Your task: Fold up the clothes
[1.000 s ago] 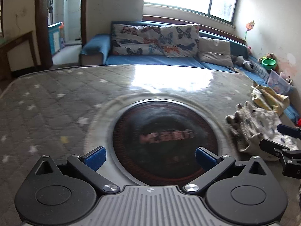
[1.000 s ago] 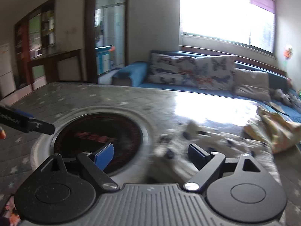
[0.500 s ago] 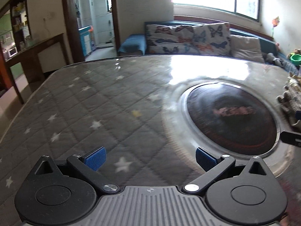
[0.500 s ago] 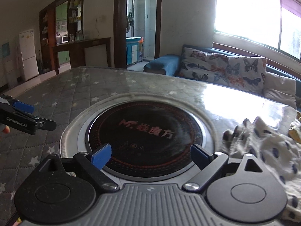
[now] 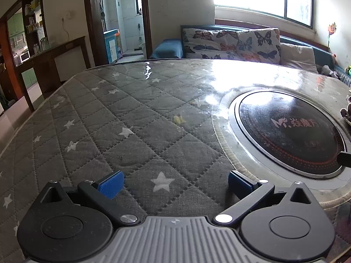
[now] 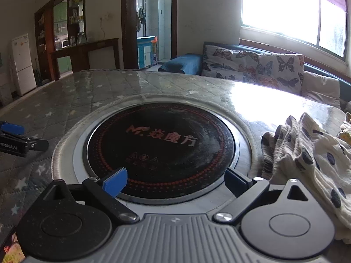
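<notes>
A cream garment with dark dots (image 6: 307, 153) lies crumpled on the table at the right of the right wrist view; only its edge (image 5: 346, 111) shows in the left wrist view. My right gripper (image 6: 175, 180) is open and empty, low over the black round cooktop (image 6: 160, 146), with the garment just right of its right finger. My left gripper (image 5: 174, 183) is open and empty over the grey star-quilted table cover (image 5: 109, 120), left of the cooktop (image 5: 289, 131). The left gripper also shows at the left edge of the right wrist view (image 6: 19, 138).
A yellow cloth (image 6: 345, 129) lies beyond the dotted garment. A blue sofa with butterfly cushions (image 6: 252, 63) stands behind the table under a bright window. A doorway and dark wooden counter (image 6: 87, 52) are at the back left.
Both grippers have swung left. The left view now faces the quilted cover with the cooktop at the right. The garment has slid to the right edge of both views. Both grippers stay open.
</notes>
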Tool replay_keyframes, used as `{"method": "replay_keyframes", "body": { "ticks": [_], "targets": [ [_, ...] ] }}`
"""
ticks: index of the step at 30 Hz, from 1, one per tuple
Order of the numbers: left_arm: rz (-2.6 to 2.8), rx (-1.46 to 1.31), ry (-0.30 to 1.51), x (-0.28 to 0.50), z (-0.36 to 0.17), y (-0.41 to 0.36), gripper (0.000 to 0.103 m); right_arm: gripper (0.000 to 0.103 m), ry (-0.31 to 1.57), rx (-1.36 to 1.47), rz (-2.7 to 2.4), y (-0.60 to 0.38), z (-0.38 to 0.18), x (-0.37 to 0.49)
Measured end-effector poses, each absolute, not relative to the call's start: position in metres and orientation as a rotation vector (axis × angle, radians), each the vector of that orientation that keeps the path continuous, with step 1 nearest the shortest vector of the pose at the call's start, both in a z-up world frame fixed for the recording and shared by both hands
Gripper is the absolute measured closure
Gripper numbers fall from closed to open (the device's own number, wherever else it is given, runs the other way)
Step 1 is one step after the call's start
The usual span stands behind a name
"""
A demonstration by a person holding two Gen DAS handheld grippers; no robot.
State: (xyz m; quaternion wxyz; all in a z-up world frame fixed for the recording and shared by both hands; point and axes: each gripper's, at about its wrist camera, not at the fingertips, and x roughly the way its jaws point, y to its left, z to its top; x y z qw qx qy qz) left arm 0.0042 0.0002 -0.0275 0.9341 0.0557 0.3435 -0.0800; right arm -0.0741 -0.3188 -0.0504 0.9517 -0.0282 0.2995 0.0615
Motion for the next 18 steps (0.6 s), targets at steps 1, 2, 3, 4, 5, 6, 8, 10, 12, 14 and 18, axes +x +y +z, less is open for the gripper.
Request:
{"method": "replay_keyframes", "body": {
  "ticks": [1, 2, 3, 4, 5, 6, 8, 10, 12, 14, 18],
  "targets": [
    [-0.160, 0.112, 0.701, 0.004, -0.028, 0.001, 0.000, 0.004, 0.613, -0.059, 0.125, -0.319, -0.051, -0.074],
    [-0.158, 0.107, 0.700, 0.004, -0.028, 0.001, 0.000, 0.004, 0.617, -0.061, 0.124, -0.320, -0.052, -0.074],
    [-0.158, 0.100, 0.701, 0.005, -0.029, 0.002, 0.000, 0.004, 0.620, -0.062, 0.124, -0.320, -0.052, -0.074],
    [-0.157, 0.092, 0.703, 0.006, -0.029, 0.002, 0.000, 0.004, 0.624, -0.064, 0.123, -0.320, -0.053, -0.074],
    [-0.156, 0.085, 0.704, 0.006, -0.029, 0.003, 0.000, 0.003, 0.628, -0.066, 0.123, -0.321, -0.053, -0.074],
    [-0.155, 0.077, 0.705, 0.007, -0.030, 0.004, 0.000, 0.003, 0.632, -0.068, 0.122, -0.321, -0.054, -0.073],
    [-0.153, 0.067, 0.704, 0.007, -0.030, 0.004, 0.000, 0.003, 0.640, -0.071, 0.122, -0.322, -0.055, -0.073],
    [-0.152, 0.071, 0.695, 0.006, -0.031, 0.004, 0.000, 0.002, 0.652, -0.073, 0.120, -0.322, -0.056, -0.071],
    [-0.155, 0.069, 0.687, 0.007, -0.032, 0.004, 0.000, 0.001, 0.667, -0.072, 0.116, -0.315, -0.060, -0.058],
    [-0.158, 0.066, 0.682, 0.006, -0.032, 0.004, 0.000, 0.001, 0.677, -0.068, 0.115, -0.313, -0.061, -0.054],
    [-0.155, 0.064, 0.681, 0.008, -0.032, 0.004, 0.000, 0.000, 0.689, -0.075, 0.121, -0.313, -0.062, -0.053]
  ]
}}
